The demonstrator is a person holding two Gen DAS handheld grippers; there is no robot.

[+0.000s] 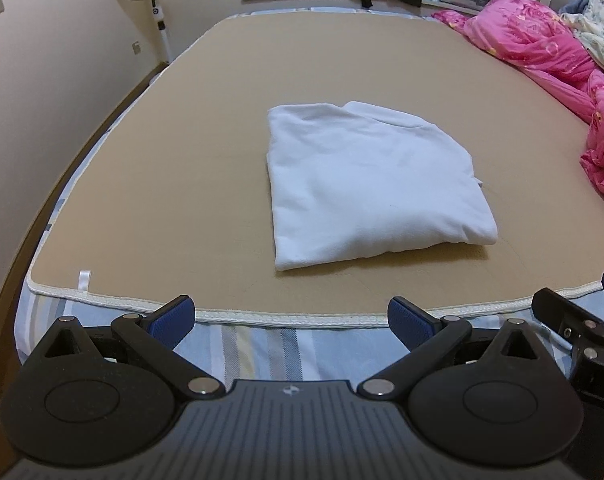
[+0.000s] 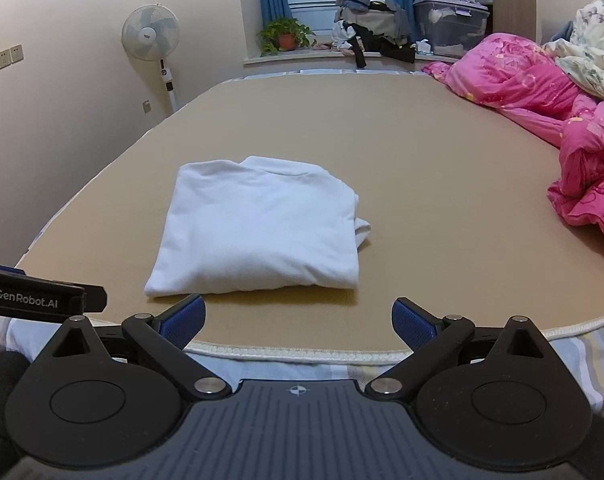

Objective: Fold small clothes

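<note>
On the tan mat [image 1: 181, 160], a folded white garment [image 1: 366, 184] is laid flat. The left gripper [image 1: 291, 316] and right gripper [image 2: 297, 320] are held spread wide with nothing between them, apart from the cloth.

From my remote seat I can read only one clear text: "GenRobot.AI", white letters on the black flat side bar of the left gripper [image 2: 41, 296], seen at the left edge of the right wrist view. In the left wrist view, on the black body of the right gripper [image 1: 598, 388] at the right edge, I see a pale letter like "D", the rest is cut off, can't read more. On the grey ribbed plate [image 2: 297, 420] in front of each camera there is a small round cross sign, no letters. The white standing fan [image 2: 150, 34] has a small label at its centre, too small to read.
</note>
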